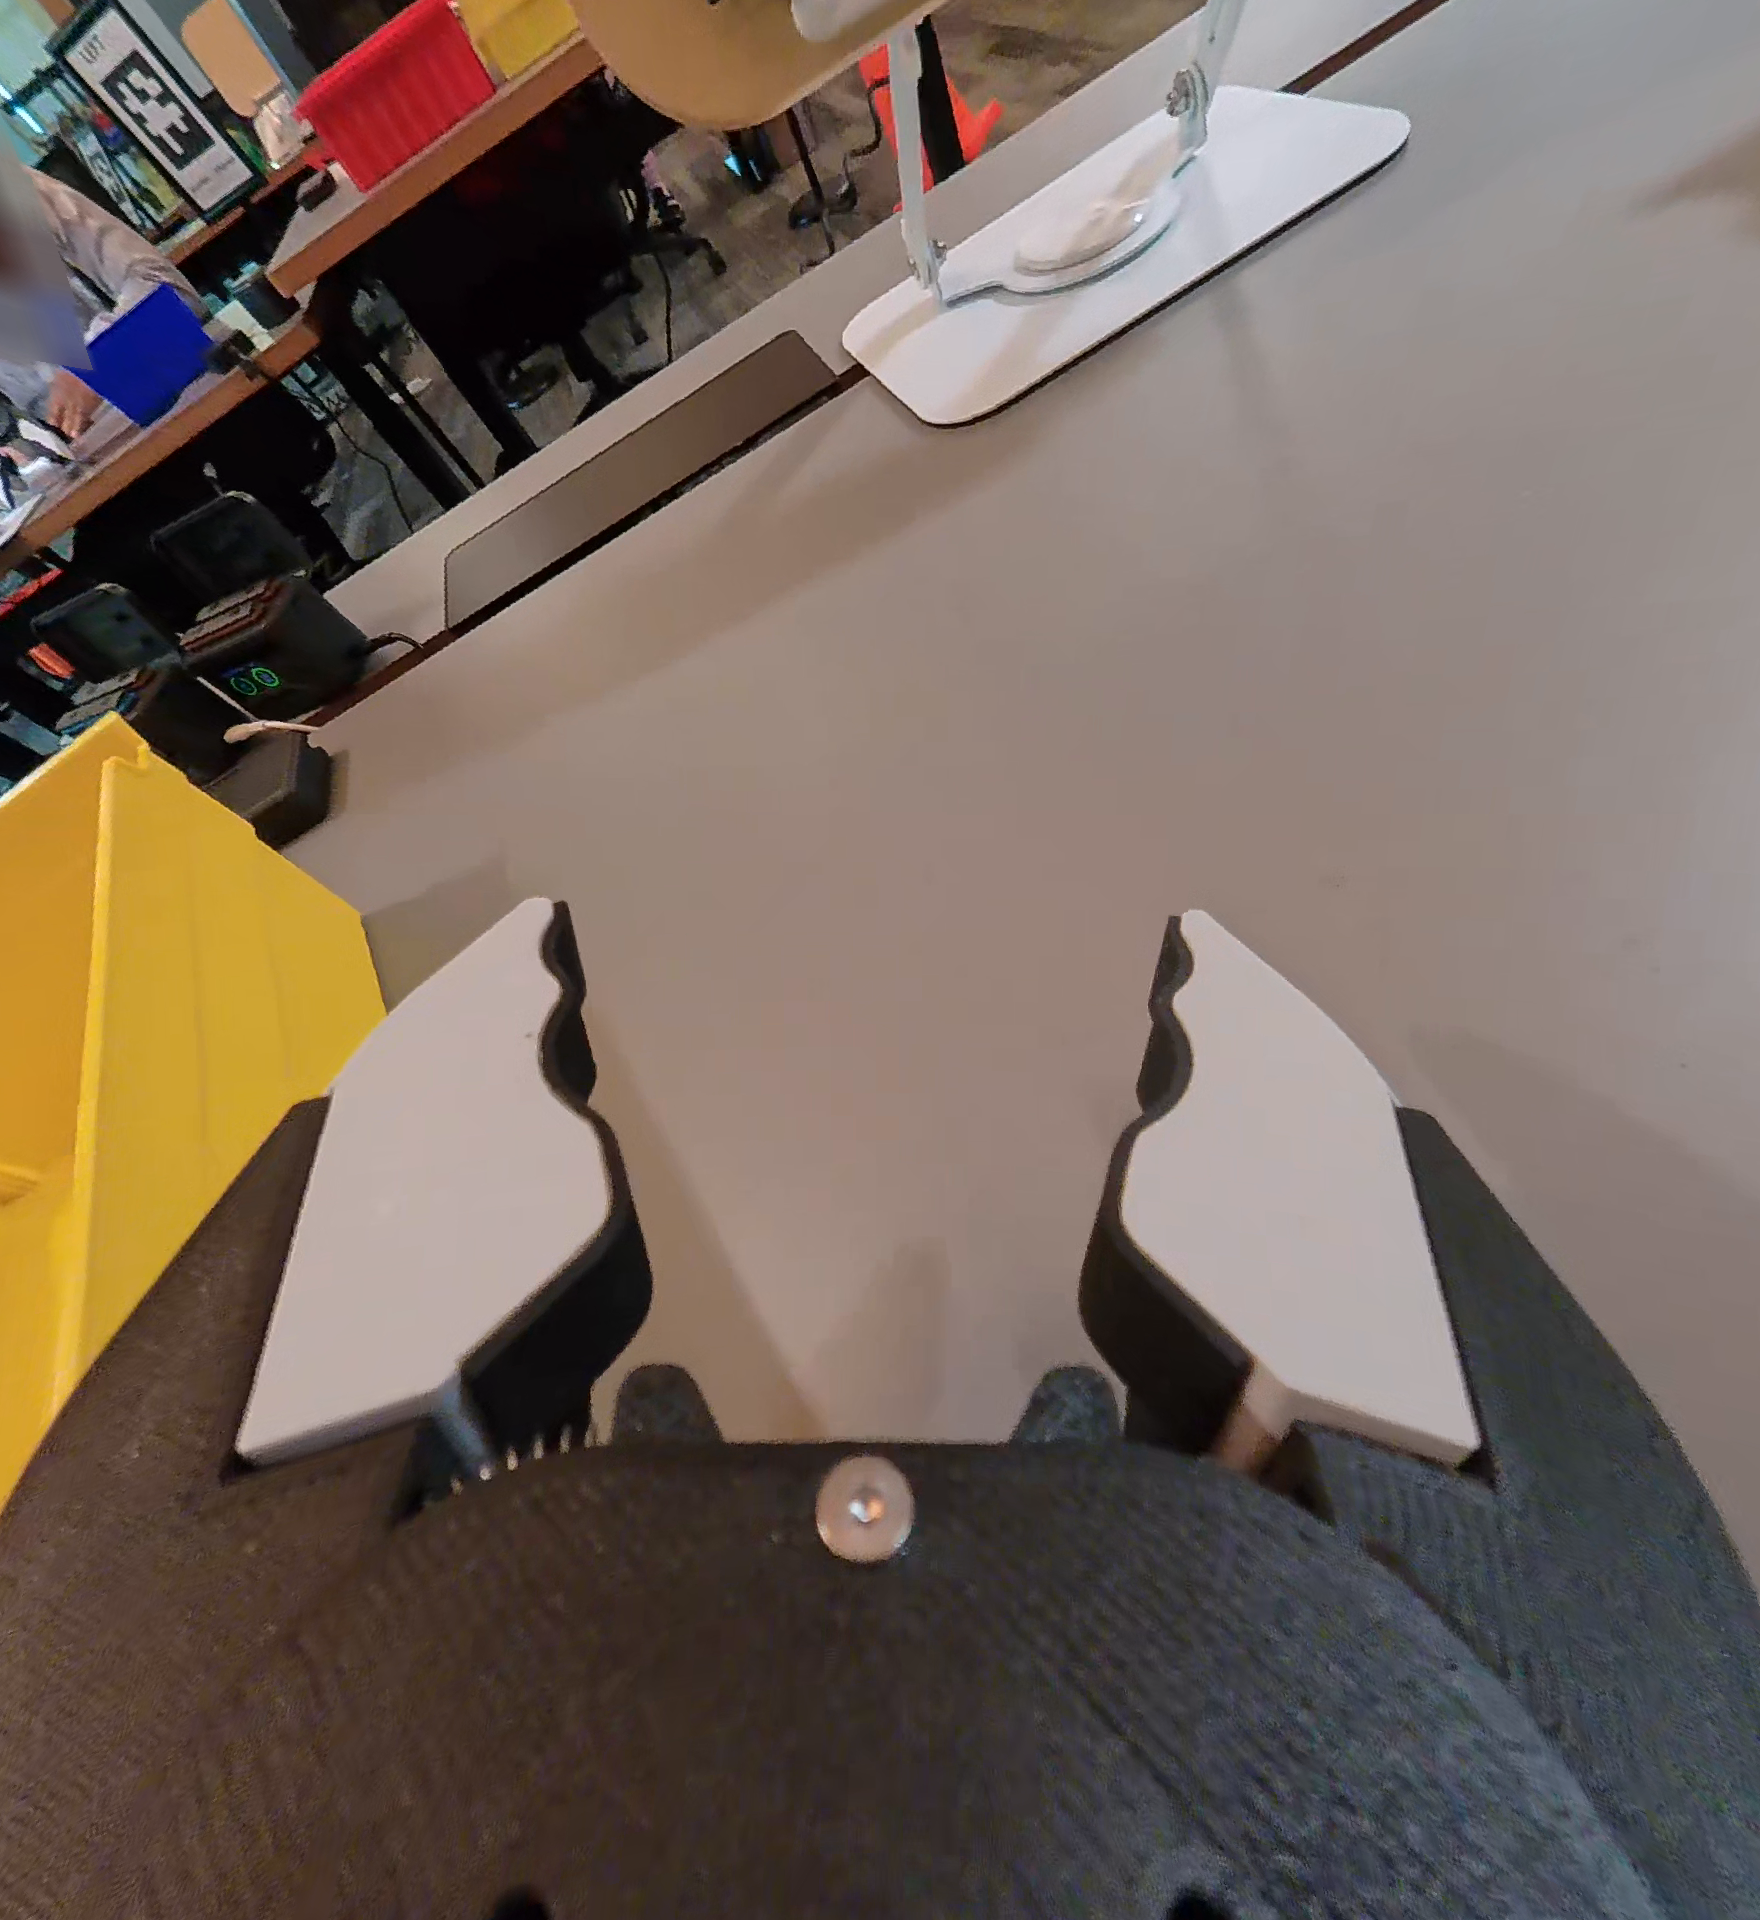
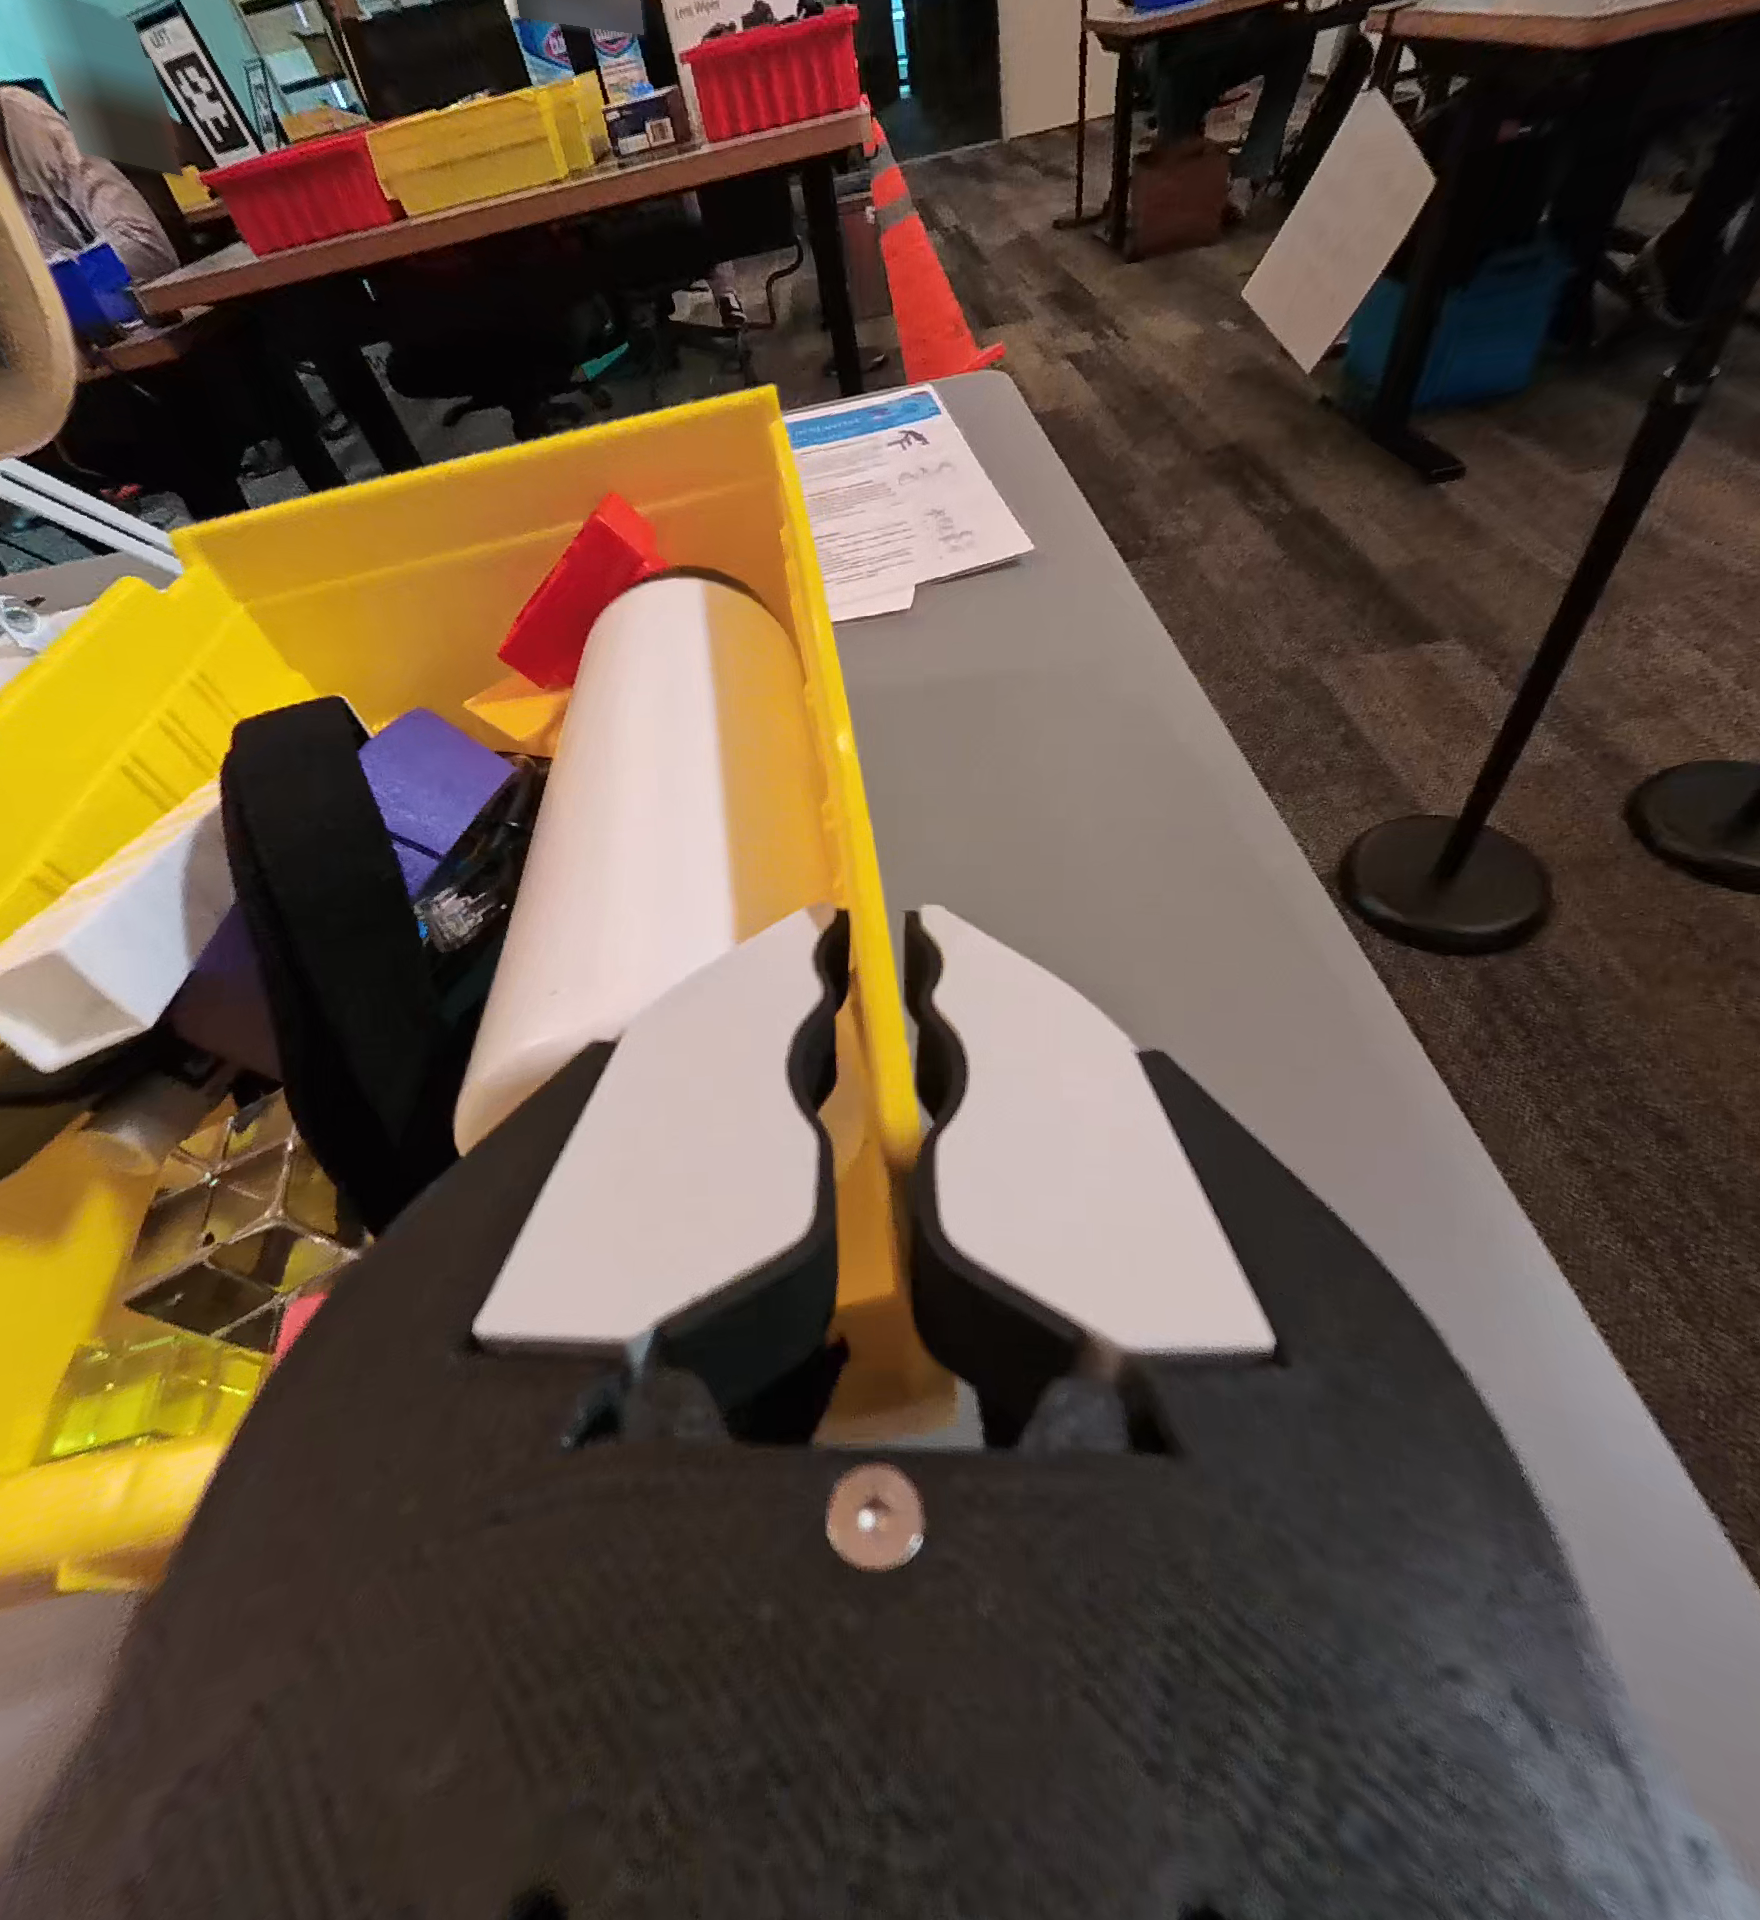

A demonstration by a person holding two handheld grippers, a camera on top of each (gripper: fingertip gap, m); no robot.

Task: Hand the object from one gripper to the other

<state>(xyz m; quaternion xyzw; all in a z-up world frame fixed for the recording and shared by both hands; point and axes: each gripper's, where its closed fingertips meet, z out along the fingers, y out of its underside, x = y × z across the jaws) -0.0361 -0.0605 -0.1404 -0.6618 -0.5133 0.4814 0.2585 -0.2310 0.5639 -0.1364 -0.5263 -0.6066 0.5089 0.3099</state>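
The right gripper (image 2: 871, 925) straddles the yellow bin's (image 2: 460, 540) wall, its jaws nearly together with nothing grasped, probably ready to pick an object such as the white cylinder (image 2: 668, 790) at eleven o'clock, while the left gripper (image 1: 868, 914) waits wide open and empty over the counter (image 1: 1271, 675).

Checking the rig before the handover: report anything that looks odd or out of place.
The right gripper straddles the yellow bin's wall, nearly shut with nothing held. The left gripper is open and empty over bare table. The bin's contents lie jumbled, a white tube aslant.
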